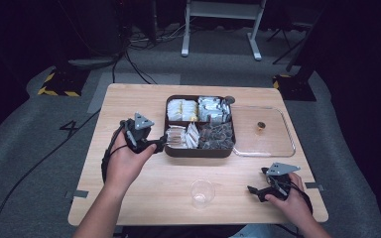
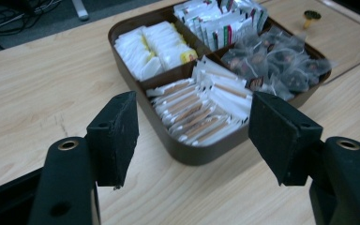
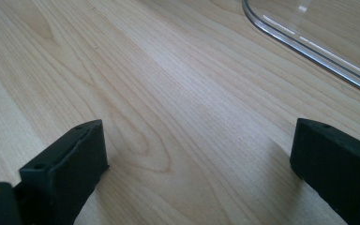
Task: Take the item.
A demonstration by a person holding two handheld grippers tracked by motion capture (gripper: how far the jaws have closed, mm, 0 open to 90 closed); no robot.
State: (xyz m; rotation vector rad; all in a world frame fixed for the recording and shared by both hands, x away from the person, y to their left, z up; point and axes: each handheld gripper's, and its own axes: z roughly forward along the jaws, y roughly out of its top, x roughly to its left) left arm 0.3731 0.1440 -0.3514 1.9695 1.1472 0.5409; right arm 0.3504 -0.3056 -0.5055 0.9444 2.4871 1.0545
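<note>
— Two grippers, and we hold one in each hand. Which lies nearest us?

— Our right gripper point(image 1: 259, 190), low on the wooden table point(image 1: 144, 193) near its front right corner. In the right gripper view its jaws are spread wide, with bare wood between them and nothing held.

— And beside it?

— We see a clear plastic cup point(image 1: 202, 192) upright near the front edge, well to the left of that gripper and apart from it.

— Then our left hand?

— Our left gripper point(image 1: 164, 142) sits farther in, at the left wall of the brown box point(image 1: 199, 151). Its jaws also gape wide and grip nothing; in the left gripper view they frame the box's near corner.

— What does the box hold?

— We count four compartments. The one nearest that gripper has white sachets with brown stripes point(image 2: 201, 110). Beside it, clear packets of dark pieces point(image 2: 276, 61). Beyond those, white and yellow sachets point(image 2: 154, 47) and silvery white ones point(image 2: 220, 21).

— And past the box?

— We see a clear lid point(image 1: 265, 134) flat on the table, touching the box's right side, with a small dark knob point(image 1: 261, 126) at its middle.
</note>
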